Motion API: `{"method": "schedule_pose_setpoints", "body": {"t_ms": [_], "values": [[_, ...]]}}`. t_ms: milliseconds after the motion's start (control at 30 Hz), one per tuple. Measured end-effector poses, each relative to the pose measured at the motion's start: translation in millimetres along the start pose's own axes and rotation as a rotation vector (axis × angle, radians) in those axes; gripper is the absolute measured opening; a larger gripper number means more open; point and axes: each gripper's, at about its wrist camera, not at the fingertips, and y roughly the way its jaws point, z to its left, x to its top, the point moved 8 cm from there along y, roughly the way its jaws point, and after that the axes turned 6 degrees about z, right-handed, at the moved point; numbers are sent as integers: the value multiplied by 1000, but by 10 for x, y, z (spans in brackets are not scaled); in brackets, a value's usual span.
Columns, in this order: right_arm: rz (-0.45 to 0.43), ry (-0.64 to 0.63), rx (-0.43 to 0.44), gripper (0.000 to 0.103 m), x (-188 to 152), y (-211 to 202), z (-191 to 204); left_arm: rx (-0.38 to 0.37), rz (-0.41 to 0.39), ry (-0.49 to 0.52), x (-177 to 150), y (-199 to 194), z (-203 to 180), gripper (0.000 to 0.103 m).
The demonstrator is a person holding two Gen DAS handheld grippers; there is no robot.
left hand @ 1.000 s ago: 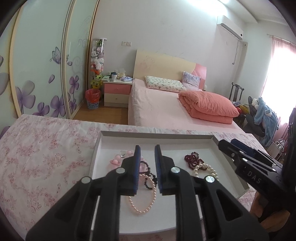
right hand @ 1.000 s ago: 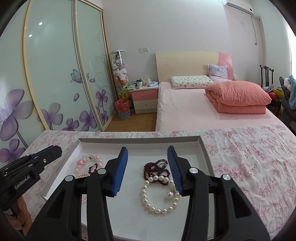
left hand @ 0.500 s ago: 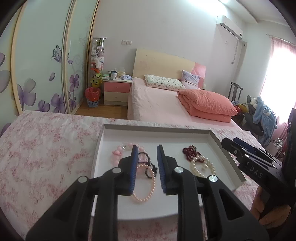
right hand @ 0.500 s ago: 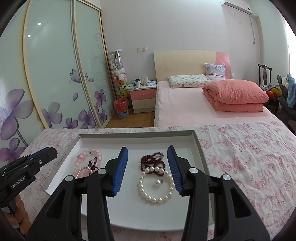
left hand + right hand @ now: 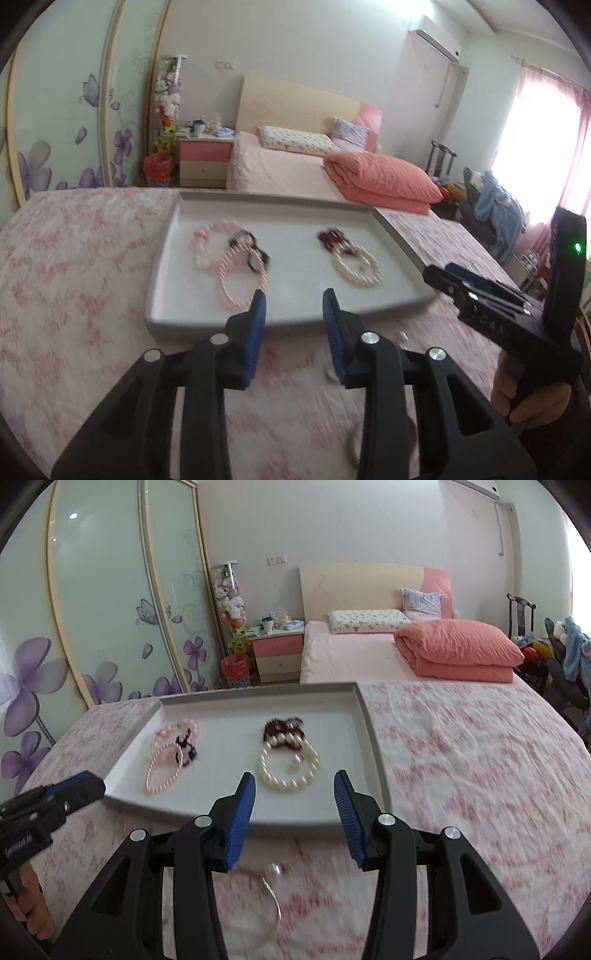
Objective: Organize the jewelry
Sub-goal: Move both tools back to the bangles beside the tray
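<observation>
A white tray (image 5: 184,317) (image 5: 376,746) lies on the pink floral cloth. In it are a pink bead bracelet (image 5: 236,280) (image 5: 162,771), a pink charm bracelet (image 5: 201,236) (image 5: 173,729), a black piece (image 5: 255,254) (image 5: 186,751), a dark red bead bracelet (image 5: 330,238) (image 5: 282,727) and a white pearl bracelet (image 5: 356,266) (image 5: 288,775). A thin silver bangle with a pearl (image 5: 271,890) lies on the cloth in front of the tray. My left gripper (image 5: 293,306) and right gripper (image 5: 293,794) are open and empty, just before the tray's near edge.
A bed with a pink folded quilt (image 5: 458,650) and pillows stands beyond. A nightstand (image 5: 277,653) and a red bin (image 5: 234,668) are by the sliding wardrobe doors (image 5: 110,602). A chair with clothes (image 5: 495,214) is at the right.
Both grippers have pulled back from over the tray toward me and now sit before its near edge. The left jaws have opened wider. The silver bangle has come into view.
</observation>
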Motion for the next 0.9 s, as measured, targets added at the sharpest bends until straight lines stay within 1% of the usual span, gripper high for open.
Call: {"method": "schedule_pose_setpoints", "body": {"t_ms": [167, 233, 367, 433, 633, 833, 900], "values": [[17, 25, -12, 46, -200, -143, -119, -45, 42, 31, -292, -46, -267, 38], [19, 38, -14, 46, -270, -209, -165, -58, 58, 38, -397, -63, -371, 43], [13, 64, -27, 46, -411, -351, -261, -70, 87, 61, -564, -45, -520, 50], [11, 82, -28, 46, -489, -422, -315, -72, 108, 76, -665, -16, -613, 57], [1, 105, -34, 46, -689, -599, -391, -36, 169, 115, -885, 125, -760, 67], [-4, 123, -25, 46, -814, -728, -416, 23, 201, 148, -937, 233, -771, 75], [-11, 119, -26, 46, -859, -789, -398, 37, 211, 158, -971, 261, -782, 76]]}}
